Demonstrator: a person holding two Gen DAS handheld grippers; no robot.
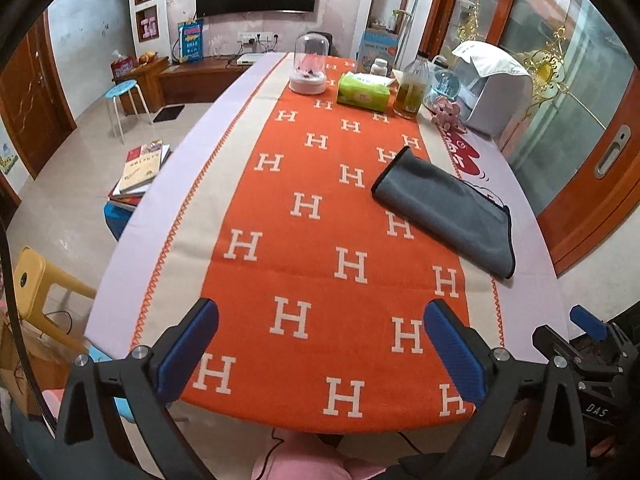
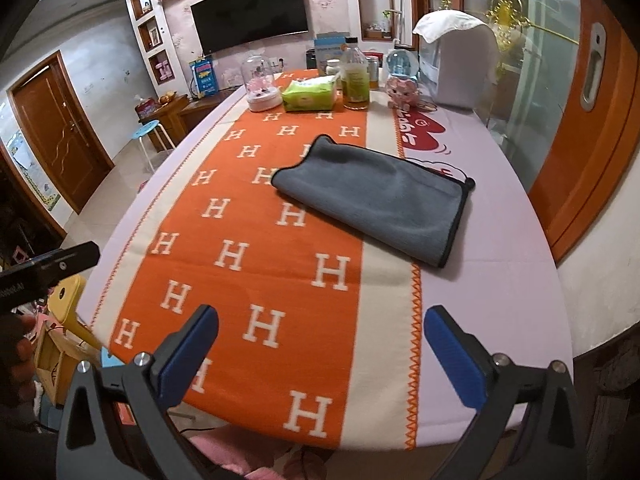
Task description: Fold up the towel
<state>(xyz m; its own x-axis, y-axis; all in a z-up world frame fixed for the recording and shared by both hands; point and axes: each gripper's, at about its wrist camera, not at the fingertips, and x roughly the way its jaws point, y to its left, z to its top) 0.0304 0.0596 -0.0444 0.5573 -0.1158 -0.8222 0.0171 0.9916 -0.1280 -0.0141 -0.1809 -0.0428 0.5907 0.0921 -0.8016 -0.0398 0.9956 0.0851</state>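
Observation:
A grey towel (image 1: 444,208) with black edging lies folded flat on the table, right of the middle; it also shows in the right wrist view (image 2: 380,200). It rests across the edge of the orange H-patterned runner (image 1: 320,220) and the pale cloth. My left gripper (image 1: 320,344) is open and empty above the table's near edge, well short of the towel. My right gripper (image 2: 320,348) is open and empty too, near the front edge, with the towel ahead of it. Part of the right gripper (image 1: 588,328) shows at the right edge of the left wrist view.
At the far end stand a glass dome (image 1: 308,64), a green tissue pack (image 1: 362,90), a bottle of yellow liquid (image 1: 412,88), a pink toy (image 1: 446,110) and a white appliance (image 1: 492,88). Books (image 1: 140,172) and stools stand left of the table.

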